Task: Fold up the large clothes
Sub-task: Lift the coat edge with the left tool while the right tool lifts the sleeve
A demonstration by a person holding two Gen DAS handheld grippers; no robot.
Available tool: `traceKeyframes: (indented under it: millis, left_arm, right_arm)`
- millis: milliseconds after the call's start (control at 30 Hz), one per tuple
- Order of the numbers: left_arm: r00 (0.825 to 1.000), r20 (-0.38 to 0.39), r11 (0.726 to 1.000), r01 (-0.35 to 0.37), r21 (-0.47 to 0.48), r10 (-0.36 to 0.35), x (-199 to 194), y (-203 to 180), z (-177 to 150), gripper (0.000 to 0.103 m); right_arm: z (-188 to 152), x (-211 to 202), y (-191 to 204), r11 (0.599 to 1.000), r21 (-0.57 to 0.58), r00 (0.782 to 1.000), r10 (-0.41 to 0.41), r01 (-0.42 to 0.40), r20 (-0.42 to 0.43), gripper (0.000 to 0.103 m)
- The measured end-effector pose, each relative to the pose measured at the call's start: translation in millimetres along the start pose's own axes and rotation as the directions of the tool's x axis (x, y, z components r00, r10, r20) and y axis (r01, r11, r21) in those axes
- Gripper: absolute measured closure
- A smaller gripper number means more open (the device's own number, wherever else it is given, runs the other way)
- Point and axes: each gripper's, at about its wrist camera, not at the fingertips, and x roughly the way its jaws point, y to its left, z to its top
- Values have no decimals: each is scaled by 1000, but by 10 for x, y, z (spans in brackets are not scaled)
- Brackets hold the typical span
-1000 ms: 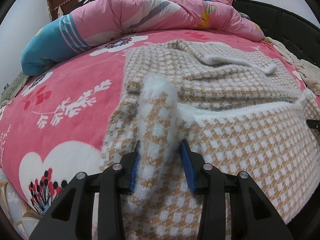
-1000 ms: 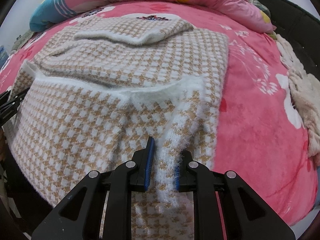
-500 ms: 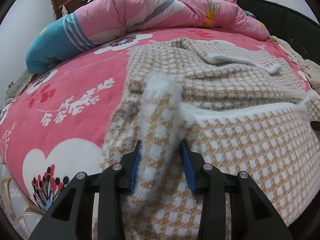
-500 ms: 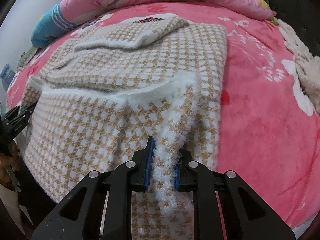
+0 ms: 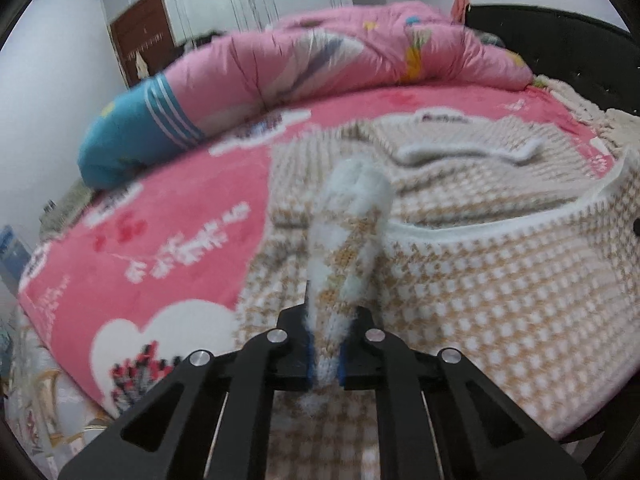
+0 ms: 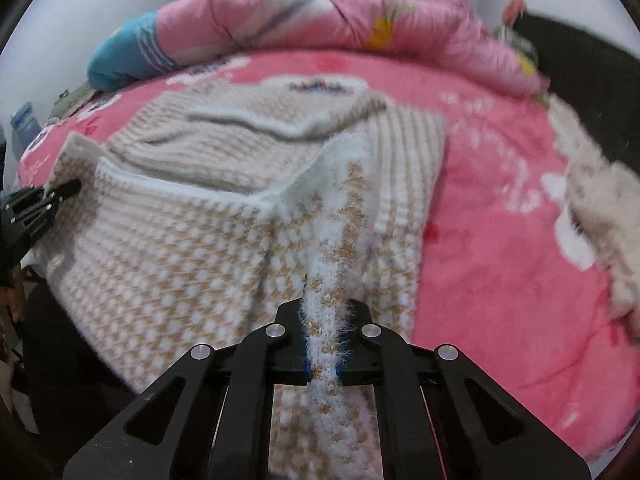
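Note:
A large tan-and-white houndstooth sweater (image 5: pixel 480 280) lies spread on the pink bed, its near hem edged in fluffy white. My left gripper (image 5: pixel 325 344) is shut on the left corner of that hem, which bunches up between the blue pads and rises off the bed. In the right wrist view the sweater (image 6: pixel 180 248) fills the middle, and my right gripper (image 6: pixel 323 344) is shut on the hem's right corner, pulled into a raised ridge. The left gripper (image 6: pixel 60 192) shows at the far left edge there, pinching its corner. A folded sleeve (image 6: pixel 280 120) lies across the sweater's far part.
A pink floral bedsheet (image 5: pixel 160 240) covers the bed. A rolled pink and blue quilt (image 5: pixel 320 68) lies along the far side. A cream fuzzy garment (image 6: pixel 600 208) sits at the right edge by the dark bed frame (image 5: pixel 560 40). A brown door (image 5: pixel 140 36) stands behind.
Both grippers closed tightly onto the sweater's hem corners, then rose and tilted up. The hem now lifts off the bed, and more of the room shows.

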Motion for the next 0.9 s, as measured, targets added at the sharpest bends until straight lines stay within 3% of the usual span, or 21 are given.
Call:
traceKeyframes:
  millis: [200, 400, 600, 900]
  left_arm:
    - [991, 133, 999, 7, -33, -3, -654, 117, -23, 96]
    - [973, 229, 999, 25, -43, -14, -1009, 275, 79, 96]
    - [962, 268, 997, 65, -34, -53, -959, 364, 398, 96]
    - [953, 289, 996, 93, -15, -85, -398, 478, 1225, 96]
  right_arm:
    - [-120, -560, 111, 999, -34, 992, -17, 22, 128, 98]
    - [-50, -851, 83, 999, -19, 976, -31, 36, 215, 98]
    - [176, -785, -46, 999, 3, 969, -52, 53, 243, 98]
    - [1030, -402, -312, 994, 14, 958, -104, 104, 266, 98]
